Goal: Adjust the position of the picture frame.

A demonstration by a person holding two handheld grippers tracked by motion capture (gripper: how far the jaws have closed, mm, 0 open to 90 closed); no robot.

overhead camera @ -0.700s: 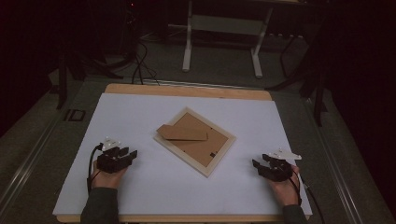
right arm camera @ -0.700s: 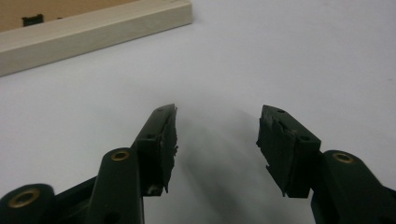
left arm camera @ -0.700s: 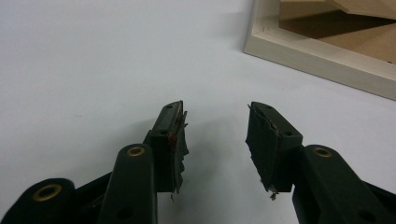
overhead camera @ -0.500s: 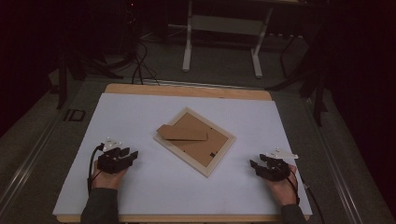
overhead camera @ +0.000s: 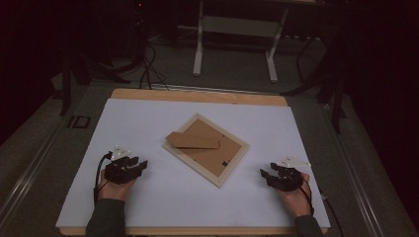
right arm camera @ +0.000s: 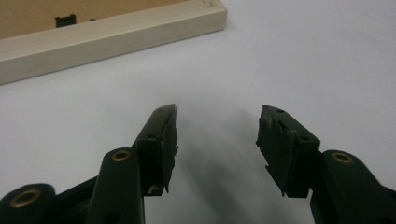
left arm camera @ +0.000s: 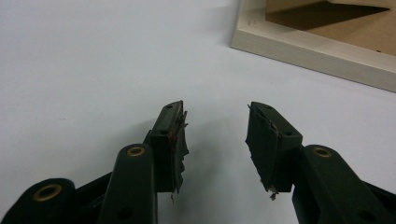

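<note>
Frame [overhead camera: 206,149], wooden, face down at desk [overhead camera: 148,113] centre. Left hand-held gripper [overhead camera: 141,164] at 8 o'clock, right hand-held gripper [overhead camera: 265,175] at 4 o'clock; both released, empty.

picture frame [overhead camera: 206,149]: 1 | grippers: 2, left gripper [overhead camera: 133,164], right gripper [overhead camera: 267,175]
</note>
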